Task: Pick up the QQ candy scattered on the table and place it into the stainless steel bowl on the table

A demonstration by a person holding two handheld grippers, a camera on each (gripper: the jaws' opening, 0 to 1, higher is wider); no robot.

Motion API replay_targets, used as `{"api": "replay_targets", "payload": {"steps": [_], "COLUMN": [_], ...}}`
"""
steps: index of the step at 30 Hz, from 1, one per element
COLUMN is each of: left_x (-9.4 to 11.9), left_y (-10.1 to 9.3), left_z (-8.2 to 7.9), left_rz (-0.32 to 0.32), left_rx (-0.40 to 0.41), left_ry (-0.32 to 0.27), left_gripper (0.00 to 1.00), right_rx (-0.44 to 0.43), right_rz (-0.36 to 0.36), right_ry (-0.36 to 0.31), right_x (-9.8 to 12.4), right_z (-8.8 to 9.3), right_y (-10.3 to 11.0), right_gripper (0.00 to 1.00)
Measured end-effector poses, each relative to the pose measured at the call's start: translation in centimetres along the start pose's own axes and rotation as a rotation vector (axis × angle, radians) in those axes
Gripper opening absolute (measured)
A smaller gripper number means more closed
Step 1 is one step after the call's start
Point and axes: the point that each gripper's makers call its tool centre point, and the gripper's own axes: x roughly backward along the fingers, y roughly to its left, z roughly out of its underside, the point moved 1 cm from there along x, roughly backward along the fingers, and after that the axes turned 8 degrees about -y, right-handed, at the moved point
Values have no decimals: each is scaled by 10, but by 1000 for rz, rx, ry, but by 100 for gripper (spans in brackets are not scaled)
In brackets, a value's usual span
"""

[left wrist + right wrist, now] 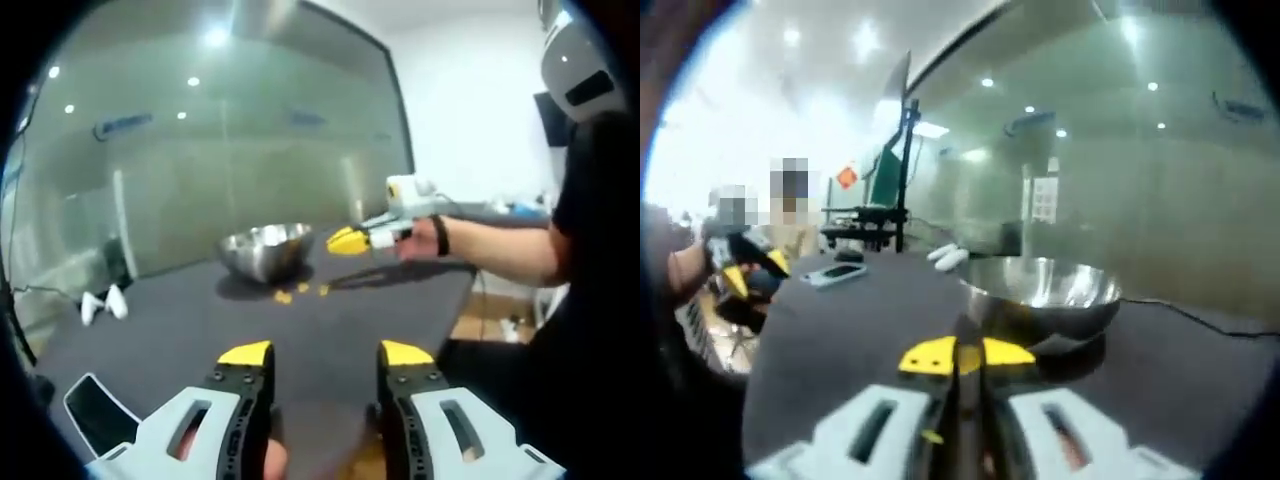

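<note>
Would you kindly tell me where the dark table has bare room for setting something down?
The dark table is bare between the left gripper and the yellow candies. Crowded: around the stainless steel bowl, where the right gripper hovers. White objects occupy the far left edge.

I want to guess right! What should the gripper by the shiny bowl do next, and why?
Probably ease the right gripper forward over the bowl rim, then open. Its jaws look shut, perhaps on a candy, though none is clearly visible, and its tips sit just short of the bowl. Candies lie on the table.
</note>
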Motion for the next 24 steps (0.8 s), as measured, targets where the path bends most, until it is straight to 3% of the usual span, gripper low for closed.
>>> {"api": "replay_targets", "payload": {"steps": [2, 15, 24], "left_x": [1, 2, 2], "left_y": [-1, -4, -3], "left_z": [-1, 0, 3], "left_rz": [3, 4, -1], "left_rx": [7, 3, -9], "left_ry": [-6, 0, 18], "left_gripper": [43, 43, 43], "right_rx": [36, 15, 30], "right_rz": [44, 139, 153], "right_ry": [-25, -53, -62], "right_x": [1, -19, -51], "right_z": [-9, -31, -46], "right_y": [-9, -41, -40], "right_gripper": [9, 9, 9]}}
